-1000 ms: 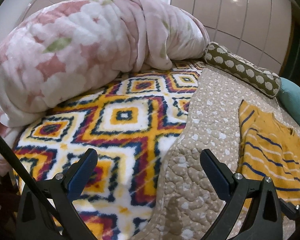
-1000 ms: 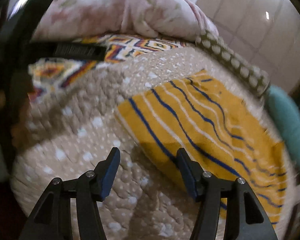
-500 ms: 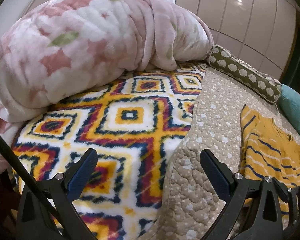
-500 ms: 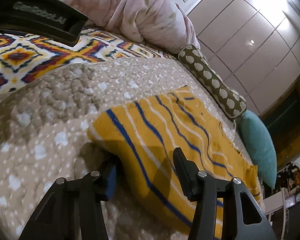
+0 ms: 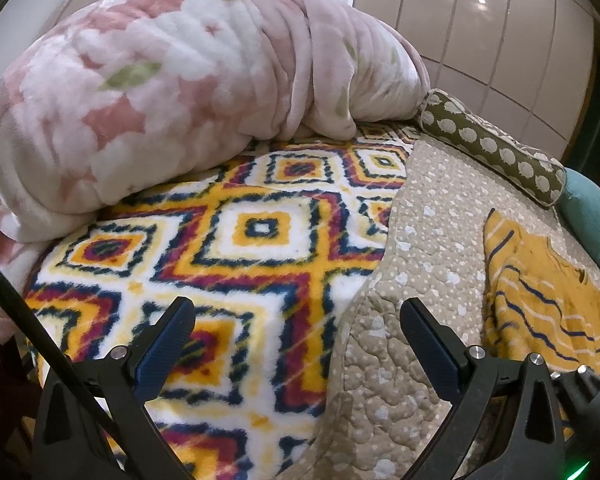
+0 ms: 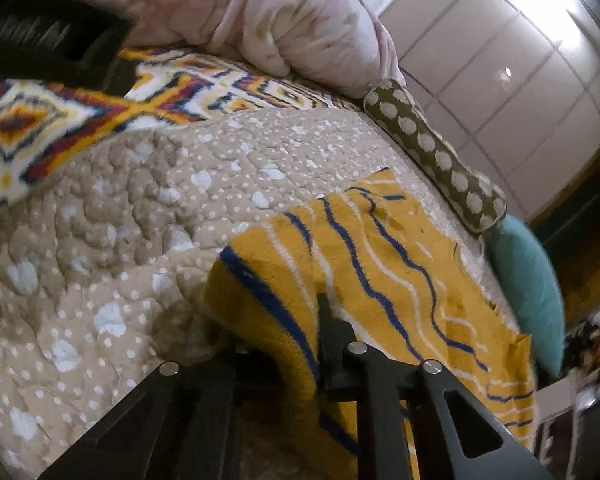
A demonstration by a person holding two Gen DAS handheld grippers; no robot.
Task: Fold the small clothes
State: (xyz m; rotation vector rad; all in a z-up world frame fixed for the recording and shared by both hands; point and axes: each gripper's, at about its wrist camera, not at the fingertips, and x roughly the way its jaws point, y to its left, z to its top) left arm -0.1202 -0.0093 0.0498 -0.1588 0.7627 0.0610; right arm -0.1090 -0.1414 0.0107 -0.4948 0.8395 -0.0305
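A small yellow shirt with blue and white stripes [image 6: 380, 264] lies on the beige dotted quilt [image 6: 140, 208]; it also shows at the right of the left wrist view [image 5: 540, 300]. My right gripper [image 6: 296, 320] is shut on the shirt's near corner, which is lifted and bunched over the fingers. One finger is hidden under the cloth. My left gripper [image 5: 296, 344] is open and empty, above the seam between the patterned blanket and the quilt, left of the shirt.
A colourful diamond-patterned fleece blanket [image 5: 220, 248] covers the left of the bed. A bulky pink floral comforter [image 5: 172, 88] is heaped at the back. An olive dotted bolster [image 5: 496, 152] and a teal pillow [image 5: 592, 224] lie along the far right edge.
My right gripper has moved onto the shirt's near corner and closed on it, raising the edge. My left gripper has stayed open, its view shifting slightly.
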